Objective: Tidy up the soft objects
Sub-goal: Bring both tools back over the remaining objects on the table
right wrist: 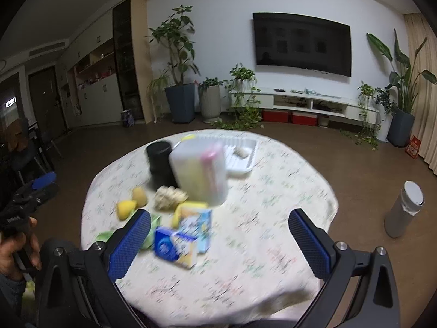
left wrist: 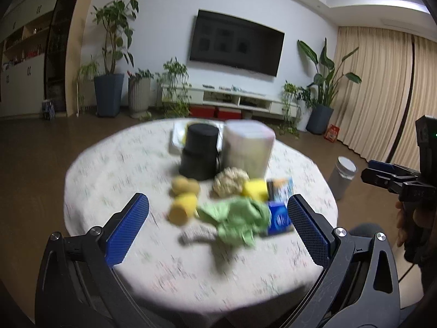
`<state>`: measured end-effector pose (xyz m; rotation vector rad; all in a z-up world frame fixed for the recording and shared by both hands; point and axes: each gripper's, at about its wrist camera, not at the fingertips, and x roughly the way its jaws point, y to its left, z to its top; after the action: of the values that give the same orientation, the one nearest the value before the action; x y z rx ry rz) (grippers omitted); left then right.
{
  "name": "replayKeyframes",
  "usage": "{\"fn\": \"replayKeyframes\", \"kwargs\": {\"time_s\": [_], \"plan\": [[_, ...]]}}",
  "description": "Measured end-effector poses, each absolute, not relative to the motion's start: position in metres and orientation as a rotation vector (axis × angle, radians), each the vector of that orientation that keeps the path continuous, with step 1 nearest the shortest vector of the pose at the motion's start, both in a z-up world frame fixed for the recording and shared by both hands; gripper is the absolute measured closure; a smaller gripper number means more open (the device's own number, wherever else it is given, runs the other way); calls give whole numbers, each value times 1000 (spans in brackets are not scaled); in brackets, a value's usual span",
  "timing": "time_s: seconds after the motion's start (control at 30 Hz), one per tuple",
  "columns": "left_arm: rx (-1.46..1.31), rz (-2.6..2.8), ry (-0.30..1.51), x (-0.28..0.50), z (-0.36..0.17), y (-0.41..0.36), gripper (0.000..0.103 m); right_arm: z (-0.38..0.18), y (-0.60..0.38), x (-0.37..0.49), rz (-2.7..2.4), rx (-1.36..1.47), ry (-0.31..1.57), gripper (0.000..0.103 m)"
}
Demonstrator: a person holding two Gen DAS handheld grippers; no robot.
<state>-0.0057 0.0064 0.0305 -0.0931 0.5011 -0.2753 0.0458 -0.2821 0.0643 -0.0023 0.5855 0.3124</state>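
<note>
- A home living room: a large black flat-screen television hangs on the white wall.
- Below the television runs a long low white media console.
- Potted green houseplants flank it; beige curtains hang right.

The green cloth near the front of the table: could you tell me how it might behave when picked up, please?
The green cloth lies crumpled in loose folds, so it would probably hang limp and drape. It looks thin, likely light. It touches the blue box, which it might drag.
</note>
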Motion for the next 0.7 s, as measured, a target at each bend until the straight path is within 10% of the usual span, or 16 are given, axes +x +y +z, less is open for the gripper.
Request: {"fn": "replayKeyframes", "kwargs": {"time_s": [0.7], "plan": [[185, -370, 569, 52, -21, -76, 0, -31, -262, 34, 233, 84, 717, 0]]}}
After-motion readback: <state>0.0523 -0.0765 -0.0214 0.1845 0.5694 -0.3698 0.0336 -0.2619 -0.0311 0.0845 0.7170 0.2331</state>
